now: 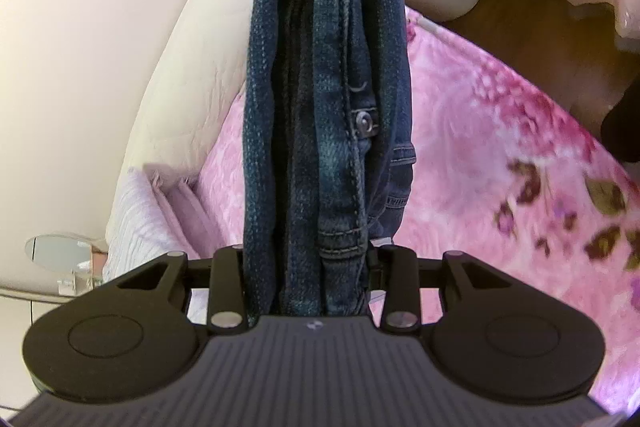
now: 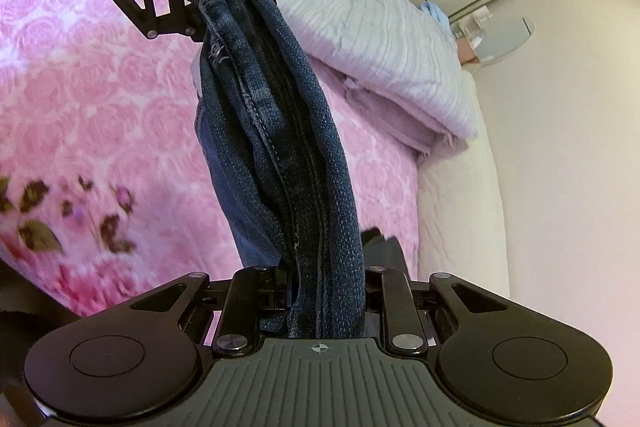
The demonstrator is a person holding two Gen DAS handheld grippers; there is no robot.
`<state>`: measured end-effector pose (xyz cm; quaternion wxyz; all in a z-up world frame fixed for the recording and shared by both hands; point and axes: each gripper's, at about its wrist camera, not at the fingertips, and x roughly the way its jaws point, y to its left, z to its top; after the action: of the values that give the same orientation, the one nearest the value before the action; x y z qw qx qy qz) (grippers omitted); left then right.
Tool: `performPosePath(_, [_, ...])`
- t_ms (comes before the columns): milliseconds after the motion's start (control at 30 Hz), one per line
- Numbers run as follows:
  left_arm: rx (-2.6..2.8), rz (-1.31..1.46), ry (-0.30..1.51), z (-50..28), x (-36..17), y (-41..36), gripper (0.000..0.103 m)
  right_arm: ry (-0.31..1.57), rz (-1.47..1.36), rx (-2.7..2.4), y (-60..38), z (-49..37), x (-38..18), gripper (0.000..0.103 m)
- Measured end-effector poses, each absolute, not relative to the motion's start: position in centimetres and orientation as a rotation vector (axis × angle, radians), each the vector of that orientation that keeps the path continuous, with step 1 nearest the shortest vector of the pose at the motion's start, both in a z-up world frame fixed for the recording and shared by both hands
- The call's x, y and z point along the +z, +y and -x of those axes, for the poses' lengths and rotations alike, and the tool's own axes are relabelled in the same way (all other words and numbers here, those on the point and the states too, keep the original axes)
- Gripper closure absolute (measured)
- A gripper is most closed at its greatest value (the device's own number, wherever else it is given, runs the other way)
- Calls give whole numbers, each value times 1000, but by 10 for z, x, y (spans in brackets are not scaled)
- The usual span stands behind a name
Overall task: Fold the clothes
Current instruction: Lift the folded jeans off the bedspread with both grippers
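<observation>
We are holding the jeans [image 1: 328,99] up in the air over the bed [image 1: 480,131]. They hang between our two tongs like a thick rope, all bunched up.

Our left tongs [image 1: 310,267] are squeezed tight on one end of the jeans. In the left view the jeans run from 6 o'clock straight up to 12 o'clock. We can see a seam, a metal button [image 1: 365,122] and a pocket edge.

Our right tongs [image 2: 326,291] are squeezed tight on the other end. In the right view the jeans go from 6 o'clock up to about 11 o'clock. There the left tongs bite the cloth near the top of the picture.

The jeans look doubled over, with many layers packed side by side. So we think some folding is done. But they are not flat and not neat yet. A loose part hangs down under the bunch, toward the pink blanket [image 2: 100,87].

What is left, we think: lay the jeans down on the bed, smooth them, and fold them small. A folded purple cover [image 2: 380,39] sits by the bed's edge at 2 o'clock in the right view. We cannot tell if other clothes still wait.
</observation>
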<state>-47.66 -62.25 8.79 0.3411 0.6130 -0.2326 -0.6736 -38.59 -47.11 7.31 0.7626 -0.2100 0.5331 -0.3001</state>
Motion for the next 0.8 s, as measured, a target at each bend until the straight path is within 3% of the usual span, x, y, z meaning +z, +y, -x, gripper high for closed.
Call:
performPosePath(433, [-1745, -1643, -506, 595, 68, -686, 69, 1160, 417, -601, -555, 513, 65, 82])
performPosePath(800, [-1799, -1660, -533, 622, 56, -727, 69, 1189, 369, -621, -599, 553, 66, 82])
